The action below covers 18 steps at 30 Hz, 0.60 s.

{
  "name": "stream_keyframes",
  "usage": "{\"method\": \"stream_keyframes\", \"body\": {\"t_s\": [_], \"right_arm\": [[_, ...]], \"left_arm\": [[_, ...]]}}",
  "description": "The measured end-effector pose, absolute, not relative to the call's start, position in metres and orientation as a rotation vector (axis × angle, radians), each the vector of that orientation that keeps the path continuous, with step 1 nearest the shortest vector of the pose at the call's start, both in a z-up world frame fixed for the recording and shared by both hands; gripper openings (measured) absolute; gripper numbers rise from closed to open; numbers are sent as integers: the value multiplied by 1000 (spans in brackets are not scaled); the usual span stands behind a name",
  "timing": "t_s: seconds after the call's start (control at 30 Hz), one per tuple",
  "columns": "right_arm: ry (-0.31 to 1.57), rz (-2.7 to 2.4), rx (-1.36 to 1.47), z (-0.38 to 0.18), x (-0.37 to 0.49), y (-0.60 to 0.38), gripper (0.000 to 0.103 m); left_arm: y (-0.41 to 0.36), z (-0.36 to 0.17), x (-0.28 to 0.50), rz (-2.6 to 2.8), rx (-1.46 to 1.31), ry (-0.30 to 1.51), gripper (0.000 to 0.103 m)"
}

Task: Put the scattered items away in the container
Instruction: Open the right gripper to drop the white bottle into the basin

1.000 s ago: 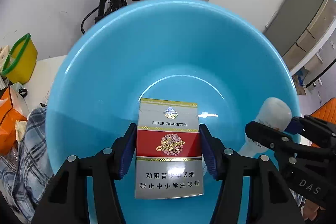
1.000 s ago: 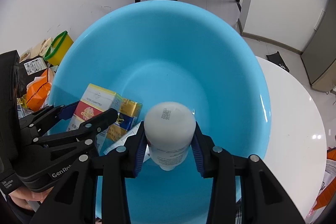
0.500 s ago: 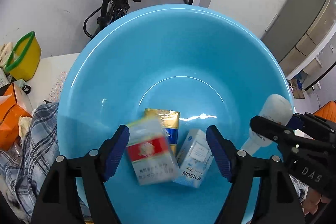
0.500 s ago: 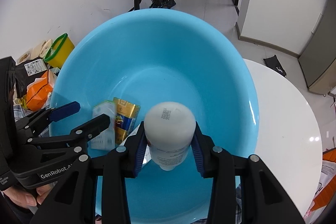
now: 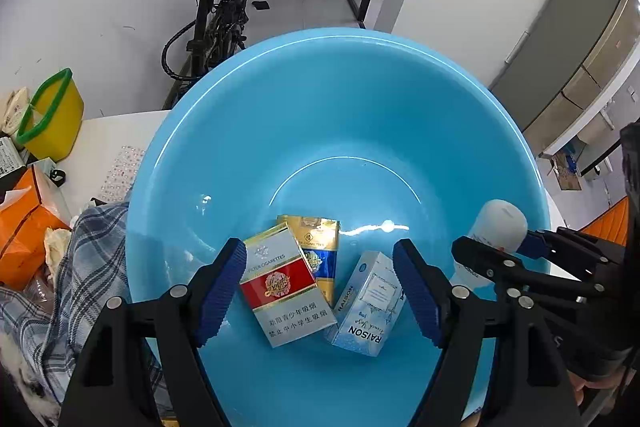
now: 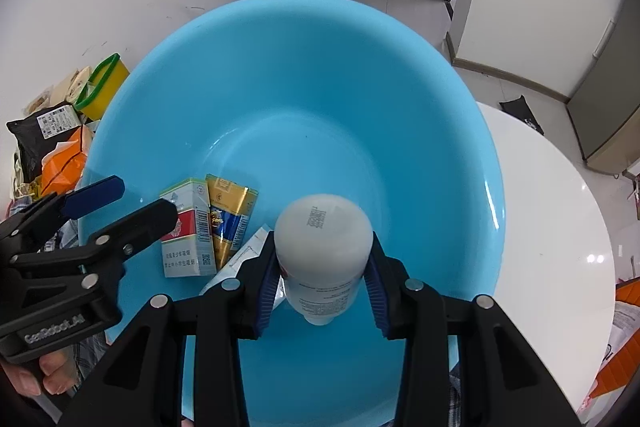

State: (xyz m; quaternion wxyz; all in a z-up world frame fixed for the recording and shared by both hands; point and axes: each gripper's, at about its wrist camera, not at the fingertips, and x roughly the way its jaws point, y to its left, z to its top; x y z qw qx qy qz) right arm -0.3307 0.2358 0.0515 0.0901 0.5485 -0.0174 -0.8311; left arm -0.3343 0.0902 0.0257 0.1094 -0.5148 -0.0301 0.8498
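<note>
Basin [image 5: 280, 115], sky blue and wide, fills most of both wrist views and rests on a white table [image 6: 560, 211]. On its floor lie three cigarette packs: a silver-and-red pack [image 5: 286, 285] toward 7 o'clock of the floor in the left wrist view, a gold-and-blue pack [image 5: 318, 247] partly under it at its 1 o'clock edge, and a pale blue pack [image 5: 370, 305] marked RAISON just beside them at 5 o'clock. The left hand-held gripper [image 5: 320, 291] hangs over the packs with its blue pads spread wide apart, touching none of them; its jaws have just been opening, and nothing is gripped between them. The right hand-held gripper [image 6: 322, 275] is clamped on a white bottle [image 6: 324, 239], its pads pressing both sides of the body, the rounded base with a printed code turned toward the camera. The bottle is held above the basin's near side, at about 4 o'clock of the packs. A plaid cloth [image 5: 84, 267] lies outside the rim at 8 o'clock.
</note>
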Motion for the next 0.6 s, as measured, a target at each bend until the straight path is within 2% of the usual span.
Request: {"method": "stream_keyframes", "body": {"t_s": [0.2,0.27,0.33,0.6], "right_arm": [[-47,-2428,1673,43,-334,231,39],[6,-2424,1671,43,-334,226,43],[41,-2437,1655,45,-332,224,56],[29,-2481,1608,56,-325,230,57]], "left_arm": [[91,31,-330,2509,-1487,-60,78],[91,33,-328,2513,-1473,-40,78],[90,34,-326,2520,-1461,-35,78],[78,40,-322,2543,-1446,-36,78]]}}
